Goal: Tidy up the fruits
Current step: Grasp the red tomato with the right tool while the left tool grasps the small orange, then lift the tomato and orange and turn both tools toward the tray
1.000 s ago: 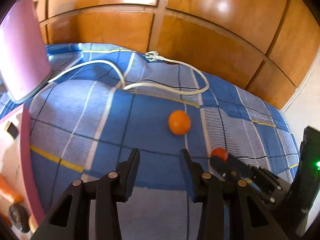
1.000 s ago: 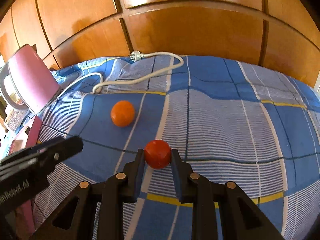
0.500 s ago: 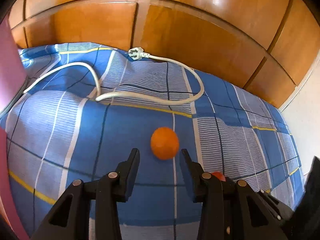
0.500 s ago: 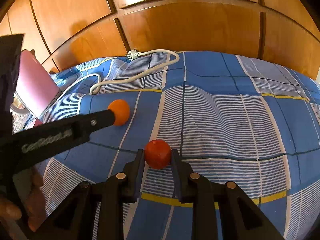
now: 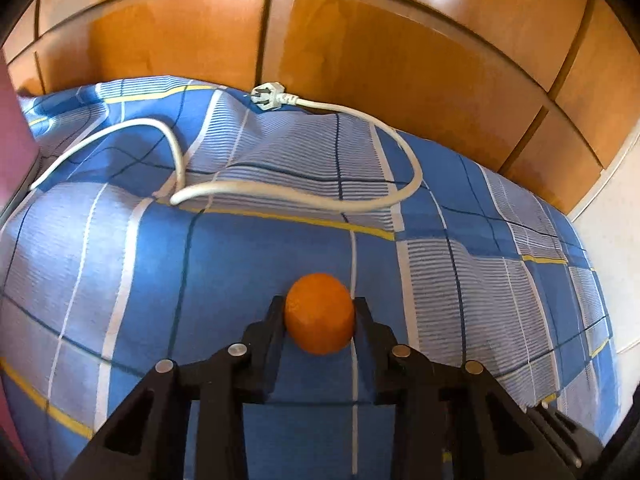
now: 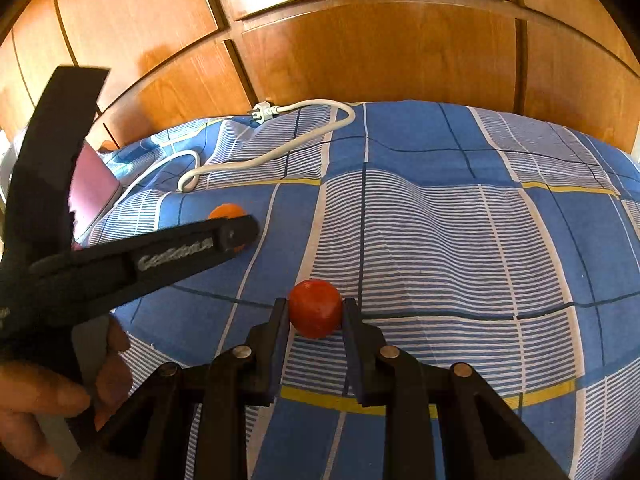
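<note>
The left gripper (image 5: 319, 312) has its fingers pressed to both sides of the orange (image 5: 319, 313), low on the blue checked bed (image 5: 120, 264), probably to lift it; the right gripper (image 6: 315, 312) likewise clamps the red fruit (image 6: 315, 313); a white cable (image 5: 304, 196) lies at 12 o'clock.

White cable (image 5: 304, 200) loops across bedspread (image 5: 120, 280) beyond both fruits; wooden panels (image 5: 360, 60) block far side.
</note>
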`<state>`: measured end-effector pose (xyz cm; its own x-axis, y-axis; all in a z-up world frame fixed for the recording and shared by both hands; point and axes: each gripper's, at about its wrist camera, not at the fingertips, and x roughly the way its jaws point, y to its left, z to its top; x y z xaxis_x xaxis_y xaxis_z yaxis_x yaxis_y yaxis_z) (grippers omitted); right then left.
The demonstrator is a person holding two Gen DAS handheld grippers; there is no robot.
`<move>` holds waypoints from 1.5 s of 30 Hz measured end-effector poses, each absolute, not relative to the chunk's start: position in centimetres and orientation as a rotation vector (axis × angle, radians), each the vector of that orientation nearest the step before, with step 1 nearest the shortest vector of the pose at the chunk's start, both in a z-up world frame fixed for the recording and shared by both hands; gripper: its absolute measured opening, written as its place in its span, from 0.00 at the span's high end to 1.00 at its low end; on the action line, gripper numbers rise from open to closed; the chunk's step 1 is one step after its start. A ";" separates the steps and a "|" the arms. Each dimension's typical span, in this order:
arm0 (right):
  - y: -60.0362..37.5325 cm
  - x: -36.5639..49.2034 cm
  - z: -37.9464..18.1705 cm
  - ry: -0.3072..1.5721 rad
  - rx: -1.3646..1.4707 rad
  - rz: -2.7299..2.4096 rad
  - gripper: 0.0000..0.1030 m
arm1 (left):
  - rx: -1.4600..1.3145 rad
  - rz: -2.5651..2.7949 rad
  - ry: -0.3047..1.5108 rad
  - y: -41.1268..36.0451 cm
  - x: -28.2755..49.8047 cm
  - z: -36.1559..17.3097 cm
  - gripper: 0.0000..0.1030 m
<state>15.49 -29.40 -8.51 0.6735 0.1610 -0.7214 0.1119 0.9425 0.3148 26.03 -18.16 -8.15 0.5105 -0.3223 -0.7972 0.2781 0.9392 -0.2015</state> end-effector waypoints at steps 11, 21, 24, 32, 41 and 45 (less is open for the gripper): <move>-29.2 14.9 -8.1 0.835 0.342 0.038 0.74 | -0.067 -0.325 0.971 -14.4 19.1 -7.9 0.69; -28.0 9.8 -8.0 0.868 0.329 0.060 0.75 | -0.045 -0.351 0.960 -12.5 12.9 -7.7 0.69; -27.7 8.1 -8.0 0.870 0.330 0.062 0.75 | -0.037 -0.376 0.956 -12.4 10.9 -7.7 0.69; -26.6 4.1 -7.9 0.869 0.350 0.065 0.74 | -0.003 -0.407 0.905 -12.3 8.1 -8.1 0.69; -26.9 4.7 -8.1 0.866 0.363 0.014 0.68 | 0.004 -0.410 0.893 -12.3 8.0 -8.2 0.68; -26.6 4.9 -8.2 0.848 0.338 -0.004 0.65 | 0.001 -0.411 0.893 -12.2 8.0 -8.2 0.68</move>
<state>4.92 -26.62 -8.23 0.6647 0.1301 -0.7357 0.1370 0.9468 0.2912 7.96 -12.23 -8.17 0.5545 -0.3476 -0.7561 0.3481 0.9222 -0.1686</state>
